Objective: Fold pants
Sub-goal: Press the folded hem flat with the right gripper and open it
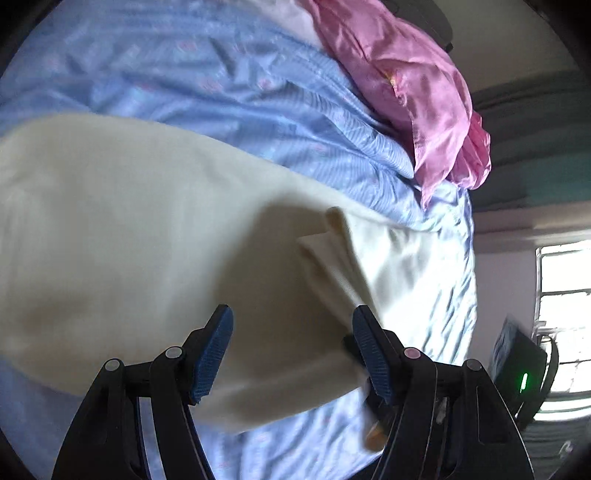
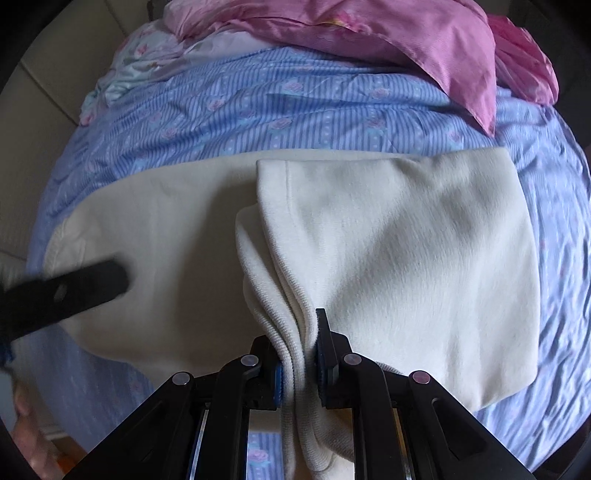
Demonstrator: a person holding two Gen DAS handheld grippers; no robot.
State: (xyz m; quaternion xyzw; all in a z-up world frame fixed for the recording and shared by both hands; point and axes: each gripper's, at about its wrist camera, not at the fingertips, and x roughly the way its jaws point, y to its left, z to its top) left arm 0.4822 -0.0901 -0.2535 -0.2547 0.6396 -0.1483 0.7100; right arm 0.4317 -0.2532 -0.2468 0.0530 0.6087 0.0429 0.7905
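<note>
Cream pants (image 1: pixel 147 221) lie spread across a blue striped bedsheet (image 1: pixel 221 74). My left gripper (image 1: pixel 292 317) hovers open just above them, and its blue pads grip no cloth. In the right wrist view the pants (image 2: pixel 406 240) are partly folded, with one layer laid back over the rest. My right gripper (image 2: pixel 299 354) is shut on the bunched ribbed edge of the pants, which hangs down between its jaws. One dark finger (image 2: pixel 92 284) of the left gripper shows blurred over the left part of the pants.
Pink satin bedding (image 1: pixel 406 92) (image 2: pixel 369 29) is heaped at the far side of the bed. The bedsheet (image 2: pixel 295 110) is wrinkled around the pants. A black device with a green light (image 1: pixel 524 380) stands by a bright window (image 1: pixel 565 295). A hand (image 2: pixel 29 424) shows blurred at lower left.
</note>
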